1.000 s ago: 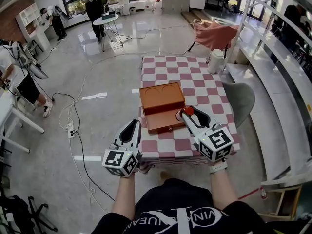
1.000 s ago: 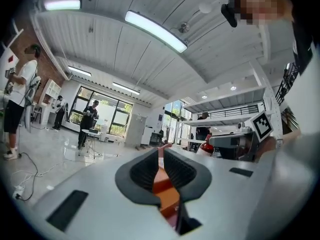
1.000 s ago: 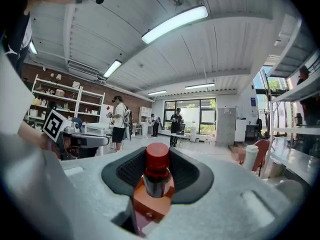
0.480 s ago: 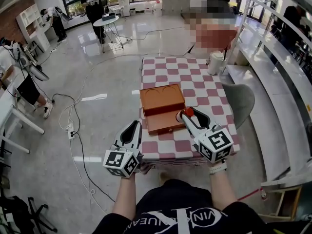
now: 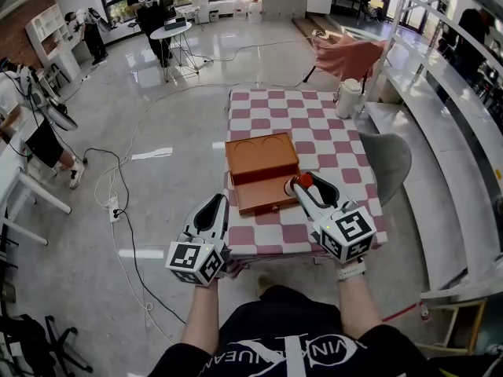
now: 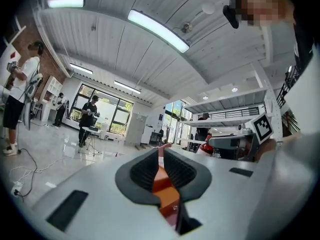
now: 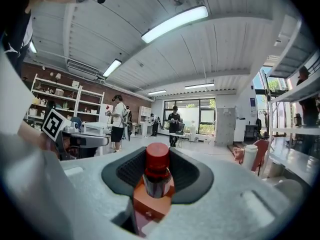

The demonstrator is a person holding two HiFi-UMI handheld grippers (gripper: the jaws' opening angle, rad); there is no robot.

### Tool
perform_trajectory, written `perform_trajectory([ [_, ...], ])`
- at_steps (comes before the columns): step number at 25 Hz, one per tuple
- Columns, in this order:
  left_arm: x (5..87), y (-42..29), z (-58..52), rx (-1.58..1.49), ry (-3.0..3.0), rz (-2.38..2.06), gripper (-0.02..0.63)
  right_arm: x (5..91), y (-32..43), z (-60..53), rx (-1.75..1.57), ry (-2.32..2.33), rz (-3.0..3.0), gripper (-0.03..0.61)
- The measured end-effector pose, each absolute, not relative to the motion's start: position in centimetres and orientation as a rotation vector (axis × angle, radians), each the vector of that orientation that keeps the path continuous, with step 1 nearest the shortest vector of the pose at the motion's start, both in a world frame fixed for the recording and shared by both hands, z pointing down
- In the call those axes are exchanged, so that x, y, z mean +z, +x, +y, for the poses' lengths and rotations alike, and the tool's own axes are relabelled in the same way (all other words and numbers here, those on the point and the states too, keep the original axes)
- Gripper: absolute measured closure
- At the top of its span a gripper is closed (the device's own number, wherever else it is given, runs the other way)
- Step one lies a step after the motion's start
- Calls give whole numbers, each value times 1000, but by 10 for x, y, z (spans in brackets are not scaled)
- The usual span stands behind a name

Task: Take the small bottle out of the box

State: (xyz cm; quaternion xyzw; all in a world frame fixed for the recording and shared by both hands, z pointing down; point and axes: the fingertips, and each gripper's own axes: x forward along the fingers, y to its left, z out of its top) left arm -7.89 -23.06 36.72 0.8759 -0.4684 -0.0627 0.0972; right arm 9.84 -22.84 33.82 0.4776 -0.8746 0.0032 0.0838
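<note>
An orange box (image 5: 266,195) lies open on the checkered table (image 5: 330,144), its lid (image 5: 261,157) folded back behind it. My right gripper (image 5: 303,184) hovers just over the box's right end, shut on the small bottle (image 5: 304,181). In the right gripper view the bottle (image 7: 157,170) stands upright between the pads, with a red cap and a dark body, and the orange box (image 7: 150,204) shows below it. My left gripper (image 5: 218,201) hangs by the table's left front corner, jaws together with nothing in them. Through its slit the box (image 6: 165,191) shows.
A white jug (image 5: 347,97) stands at the table's far right edge. A grey chair (image 5: 388,160) sits to the right of the table, and a pink cloth (image 5: 346,55) is draped behind it. Cables (image 5: 118,203) trail over the floor at left. People stand far back.
</note>
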Motion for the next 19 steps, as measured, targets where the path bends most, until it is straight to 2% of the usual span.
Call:
perform_trajectory([
  [19, 374, -75, -237, -167, 2590, -1381, 578, 345, 102, -235, 43, 1428, -2606, 439],
])
